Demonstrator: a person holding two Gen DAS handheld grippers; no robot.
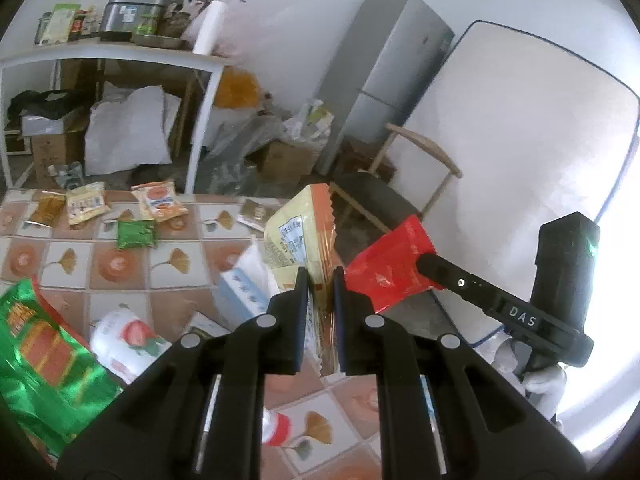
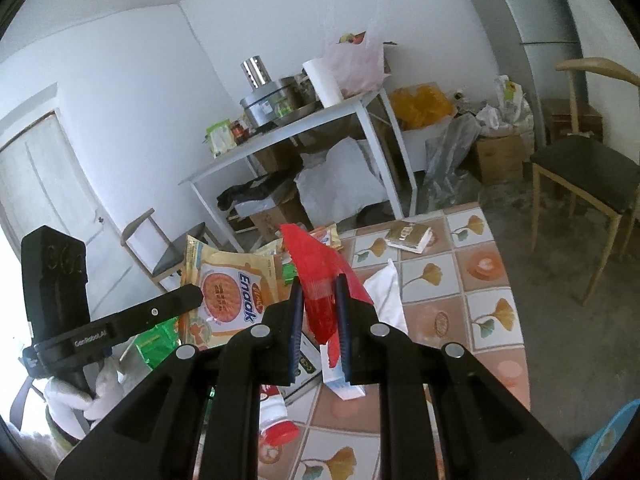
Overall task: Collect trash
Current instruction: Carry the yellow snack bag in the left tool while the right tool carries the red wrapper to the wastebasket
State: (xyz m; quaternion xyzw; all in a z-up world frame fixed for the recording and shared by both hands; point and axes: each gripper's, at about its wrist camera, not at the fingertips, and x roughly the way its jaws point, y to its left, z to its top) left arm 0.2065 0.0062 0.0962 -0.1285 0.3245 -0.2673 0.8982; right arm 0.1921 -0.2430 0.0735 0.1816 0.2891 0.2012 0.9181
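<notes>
Trash wrappers are up off the desk [image 2: 472, 280] in both claws. One, a yellow biscuit packet [image 1: 298, 236], stands pinched on edge in the left claw [image 1: 321, 280], whose jaws are nearly closed on it. Beside it, a red wrapper [image 2: 316, 268] is clamped in the right claw [image 2: 318, 286], jaws narrow around it. Below them, more packets lie on the tiled desk: a green bag [image 1: 44, 364], a strawberry-printed pouch [image 1: 128, 340], and small sachets [image 1: 86, 202] near the far edge.
</notes>
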